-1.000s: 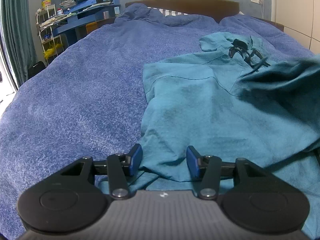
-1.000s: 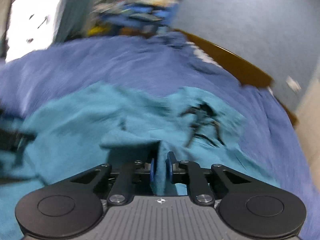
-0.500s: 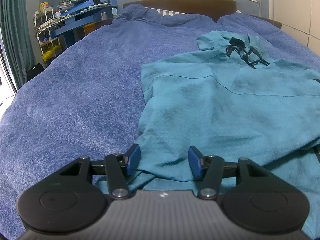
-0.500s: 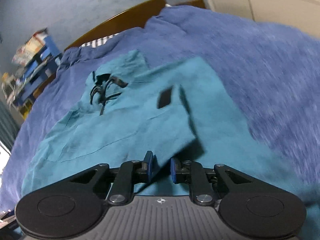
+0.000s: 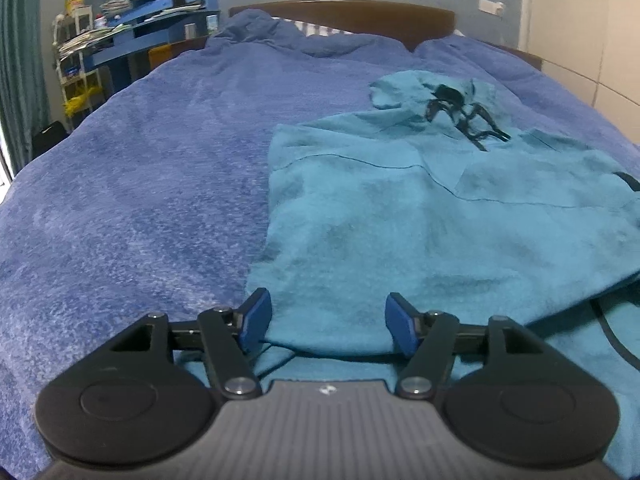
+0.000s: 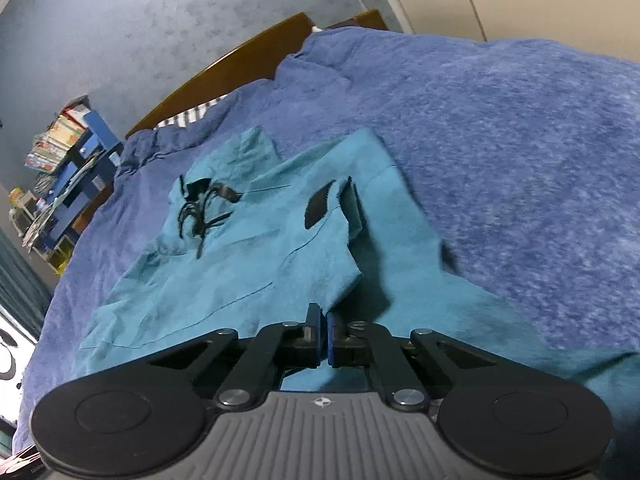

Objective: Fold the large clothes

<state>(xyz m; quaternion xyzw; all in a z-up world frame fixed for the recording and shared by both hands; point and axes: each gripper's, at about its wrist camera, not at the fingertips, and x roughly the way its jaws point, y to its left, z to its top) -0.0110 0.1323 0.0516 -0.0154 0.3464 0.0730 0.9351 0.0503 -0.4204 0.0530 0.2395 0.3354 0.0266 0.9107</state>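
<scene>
A teal hoodie (image 5: 420,220) lies spread on the blue bed cover (image 5: 140,200), hood and black drawstrings (image 5: 460,116) towards the headboard. My left gripper (image 5: 328,322) is at the hoodie's near left hem. Its jaws are opening, with the hem lying loose between the blue pads (image 5: 256,320). In the right wrist view the hoodie (image 6: 240,272) has a sleeve folded over its body. My right gripper (image 6: 323,330) is shut, its tips right at the corner of that folded part. I cannot tell whether any cloth is pinched there.
A brown headboard (image 5: 340,10) closes the far end of the bed. Blue shelves with books (image 5: 140,20) stand at the far left, pale wardrobe doors (image 5: 580,40) on the right. A dark cord (image 5: 612,332) lies on the hoodie's near right edge.
My right gripper swung across the hoodie while rolling, laid the sleeve down over the body and closed its jaws. The left jaws spread wider around the hem.
</scene>
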